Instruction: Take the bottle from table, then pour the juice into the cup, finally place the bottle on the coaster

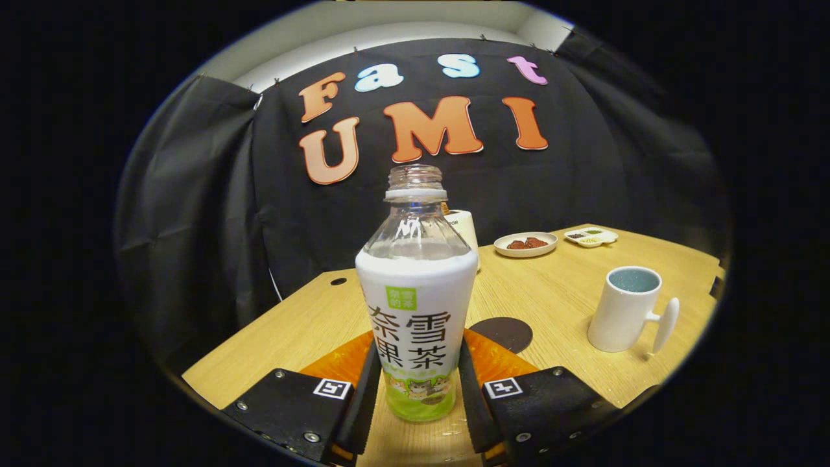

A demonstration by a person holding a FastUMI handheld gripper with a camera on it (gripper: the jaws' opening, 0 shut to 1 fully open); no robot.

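- Nearest the lens, the gripper (415,395) has its jaws closed in on the bottle (416,305), one finger against each side of the lower label; both appear to press on it, though the contact lines are partly lost in shadow.
- Uncapped and upright, the bottle stands on the wooden bench (551,292); its base is partly masked by the fingers, so whether it rests on the wood or is just lifted cannot be told.
- Its clear upper part looks empty; the white sleeve hides the liquid level below.
- Right of the bottle and just behind it lies a dark round coaster (504,332), its left edge cut off by the bottle and one finger.
- Farther right of the bottle stands a white cup (627,311), handle turned away from the bottle; its contents are hard to judge.
- Directly behind the bottle a pale cylinder (465,227) peeks out, mostly hidden.
- Beyond the bottle to the right sit a small plate (525,244) with brown food and a divided dish (591,237), too small to identify.
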